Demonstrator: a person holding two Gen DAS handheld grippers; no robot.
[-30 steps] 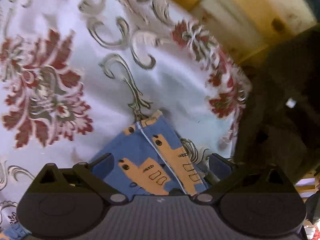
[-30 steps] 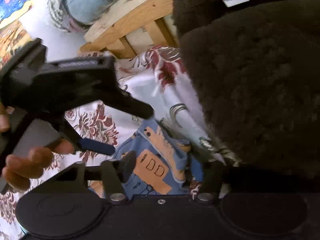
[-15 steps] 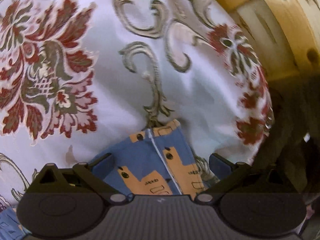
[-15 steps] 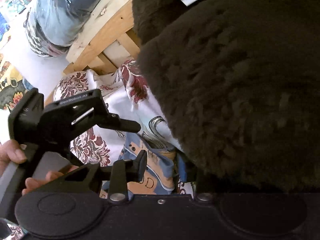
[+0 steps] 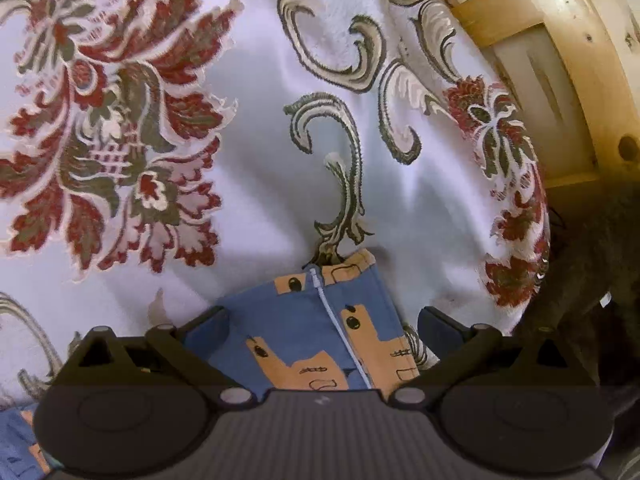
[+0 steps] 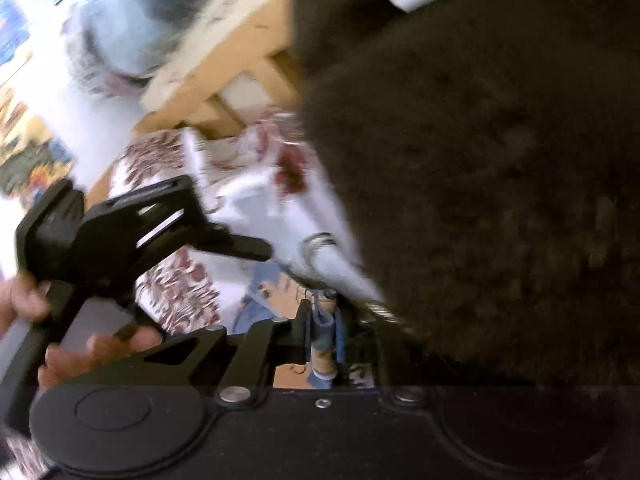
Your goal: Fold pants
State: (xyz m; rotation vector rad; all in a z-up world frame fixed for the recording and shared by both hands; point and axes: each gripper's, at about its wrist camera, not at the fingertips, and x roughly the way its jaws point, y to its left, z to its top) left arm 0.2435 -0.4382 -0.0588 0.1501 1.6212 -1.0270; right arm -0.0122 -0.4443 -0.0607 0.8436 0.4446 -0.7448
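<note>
The right gripper (image 6: 338, 330) clamps a pants (image 5: 316, 332) edge on the floral cloth (image 5: 248, 184); the left gripper (image 5: 320, 322) is apart (holding nothing), so the fold may skew.

Left tool (image 5: 322, 322) spread wide over blue pants (image 5: 316, 328), floral cloth (image 5: 248, 184) beneath.

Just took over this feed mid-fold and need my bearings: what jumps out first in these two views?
In the left wrist view, the white cloth with big red flowers fills the frame, and the blue pants with orange shapes lie between the open fingers of the left gripper. In the right wrist view, a dark furry mass covers the right half, while the right gripper pinches a bunch of the pants.
</note>
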